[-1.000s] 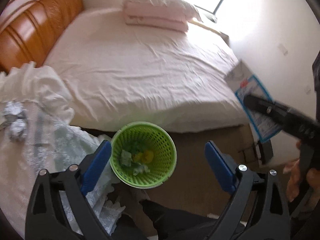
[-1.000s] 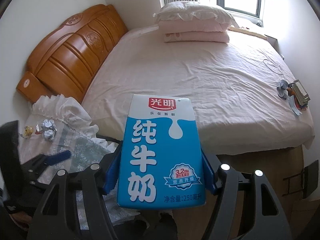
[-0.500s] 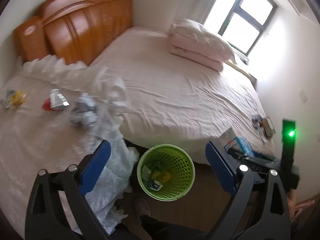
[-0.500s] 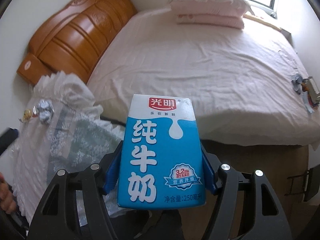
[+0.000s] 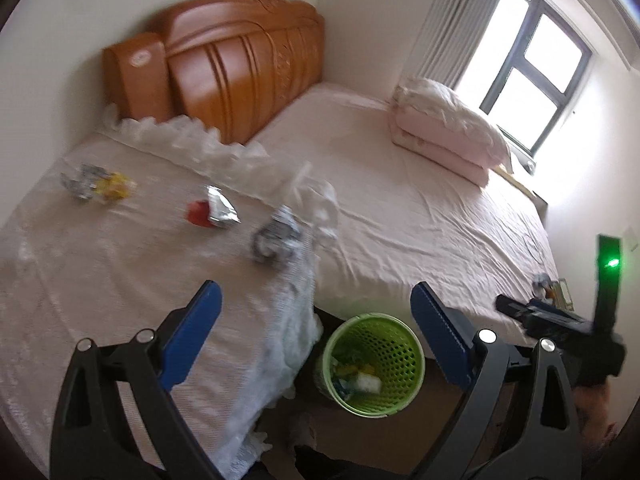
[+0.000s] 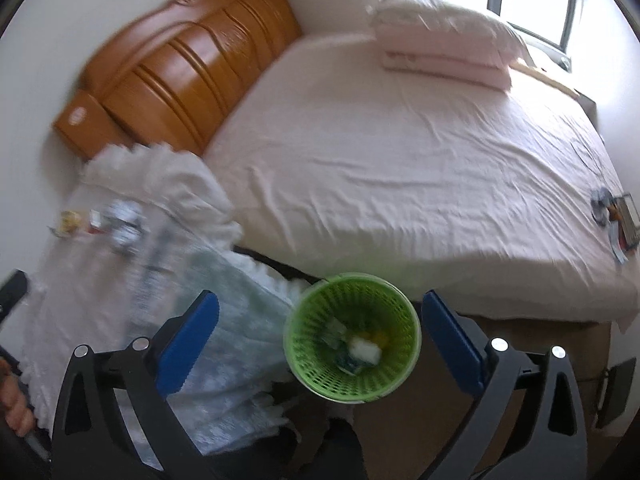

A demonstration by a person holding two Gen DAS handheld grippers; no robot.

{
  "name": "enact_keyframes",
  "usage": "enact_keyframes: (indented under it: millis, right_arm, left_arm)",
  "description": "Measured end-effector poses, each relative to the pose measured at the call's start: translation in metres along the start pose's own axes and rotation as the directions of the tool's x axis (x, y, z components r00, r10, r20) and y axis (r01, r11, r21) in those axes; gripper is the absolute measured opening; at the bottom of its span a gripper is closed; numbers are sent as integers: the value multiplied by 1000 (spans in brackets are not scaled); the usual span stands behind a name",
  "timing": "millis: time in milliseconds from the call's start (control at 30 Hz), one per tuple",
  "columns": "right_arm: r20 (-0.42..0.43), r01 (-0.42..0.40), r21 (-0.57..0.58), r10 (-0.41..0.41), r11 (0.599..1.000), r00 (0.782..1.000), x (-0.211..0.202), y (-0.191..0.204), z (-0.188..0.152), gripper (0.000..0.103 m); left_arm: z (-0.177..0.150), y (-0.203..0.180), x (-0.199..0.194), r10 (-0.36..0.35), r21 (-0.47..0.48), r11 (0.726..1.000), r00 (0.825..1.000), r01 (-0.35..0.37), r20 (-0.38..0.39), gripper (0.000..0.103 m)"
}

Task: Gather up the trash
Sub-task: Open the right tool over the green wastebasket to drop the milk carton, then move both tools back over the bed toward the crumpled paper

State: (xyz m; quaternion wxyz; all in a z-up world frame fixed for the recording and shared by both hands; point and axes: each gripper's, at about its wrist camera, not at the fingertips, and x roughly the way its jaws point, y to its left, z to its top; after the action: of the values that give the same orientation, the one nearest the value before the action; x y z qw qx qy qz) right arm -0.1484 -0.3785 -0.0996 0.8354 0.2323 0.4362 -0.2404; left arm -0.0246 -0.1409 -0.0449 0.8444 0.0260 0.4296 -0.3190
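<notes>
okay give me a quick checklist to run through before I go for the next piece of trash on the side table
1. Right gripper empty and open: ok, nothing between its blue pads.
2. Left gripper empty and open: ok, jaws wide apart.
3. Green basket upright with room: ok, it stands on the floor between the side table and the bed, with only a few items at the bottom.
4. Trash on the table: ok, a crumpled foil ball near the edge, a red and silver wrapper, and a yellow and silver wrapper farther back.
5. Grip on the foil ball: cannot tell, the picture is blurred.
</notes>
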Motion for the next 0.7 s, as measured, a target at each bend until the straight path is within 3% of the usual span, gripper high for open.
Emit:
enact_keyframes:
  millis: [300, 700]
  right_arm:
    - [73, -93, -125, 103, 988, 992, -35, 73, 19, 101]
    - [-7, -225, -298, 233, 928, 972, -17, 173, 19, 101]
  left_arm:
    - [0, 50, -39, 82, -45, 996, 995, -80, 57, 92]
    - [-18, 116, -70, 186, -166, 971, 979, -170, 80, 92]
